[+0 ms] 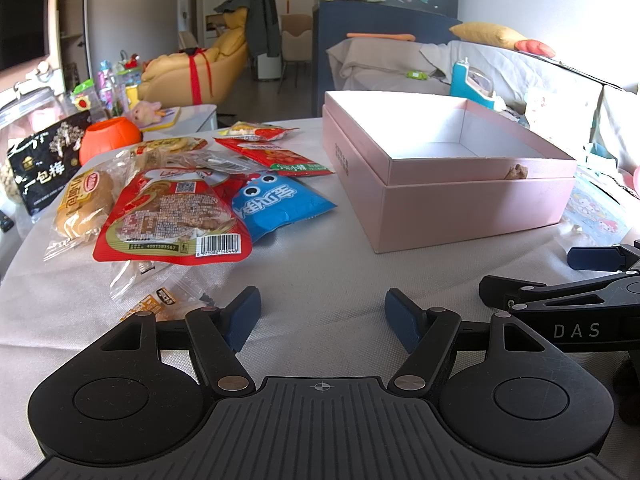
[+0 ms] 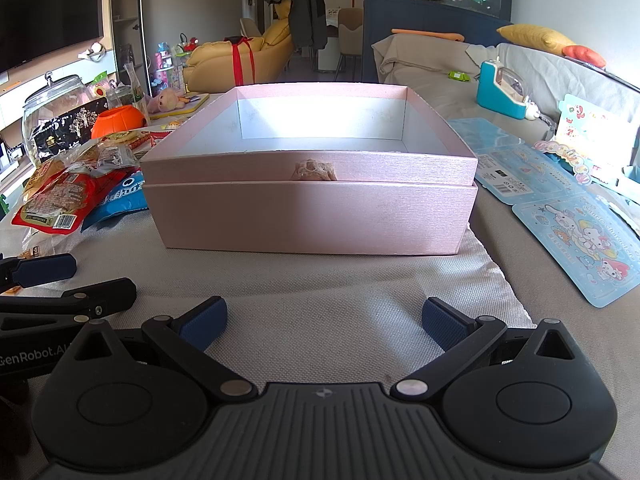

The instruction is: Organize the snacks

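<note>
The snack packets lie in a loose heap on the table ahead and to the left of the left tongs (image 1: 322, 318), the nearest big one being the red barcode pouch (image 1: 172, 216), its long axis running roughly away from the tongs, with the blue packet (image 1: 280, 204) tucked just beside it toward the pink box (image 1: 460, 200). The box stands open and looks empty — ahead-right of the left tongs, squarely in front of the right tongs (image 2: 324, 322). So the left hand is plainly nearer the snacks, by my reckoning the one to pick first. Both tongs are spread wide, released, holding nothing and hovering just above the cloth.
</note>
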